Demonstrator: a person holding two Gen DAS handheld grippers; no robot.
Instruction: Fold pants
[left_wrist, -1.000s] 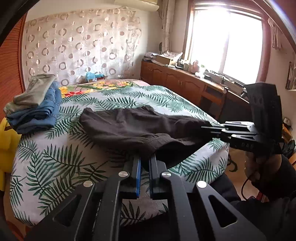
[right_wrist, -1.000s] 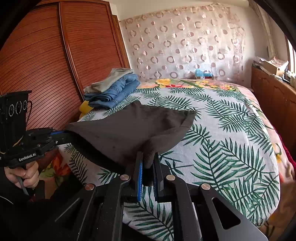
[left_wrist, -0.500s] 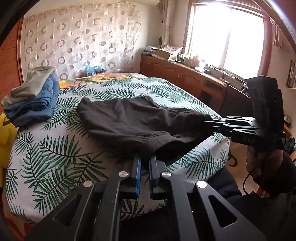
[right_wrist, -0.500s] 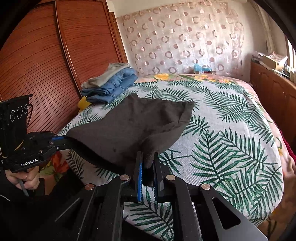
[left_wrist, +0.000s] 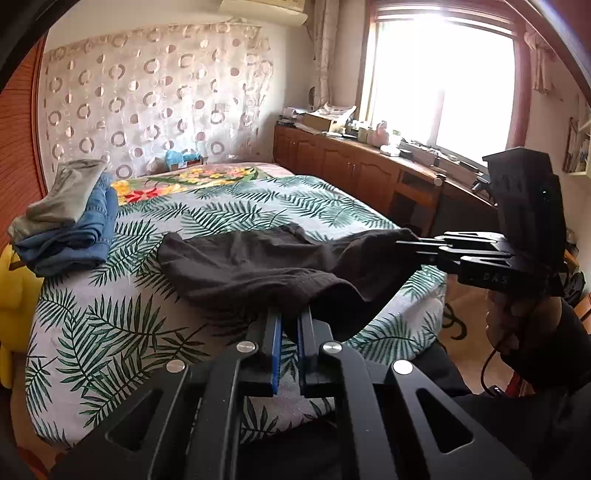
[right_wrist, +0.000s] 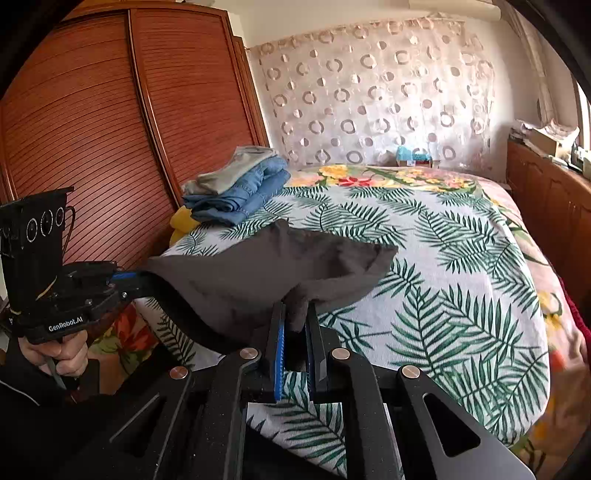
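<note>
Dark pants (left_wrist: 258, 266) on leaf-print bed (left_wrist: 110, 325), near edge lifted, far part resting on cover

Left gripper (left_wrist: 290, 321) clamped on near hem, cloth pinched between pads; right gripper (right_wrist: 295, 321) likewise clamped on cloth bunch at other near corner

Held edge spans gripper to gripper, across bed's near side; garment extends away from both tools toward curtain wall (left_wrist: 147, 110)

Neither hand nearer: both at same edge

Judgement: fold goes forward, near edge carried over far part

Stack of folded clothes (left_wrist: 70, 221) well apart, far left corner
</note>
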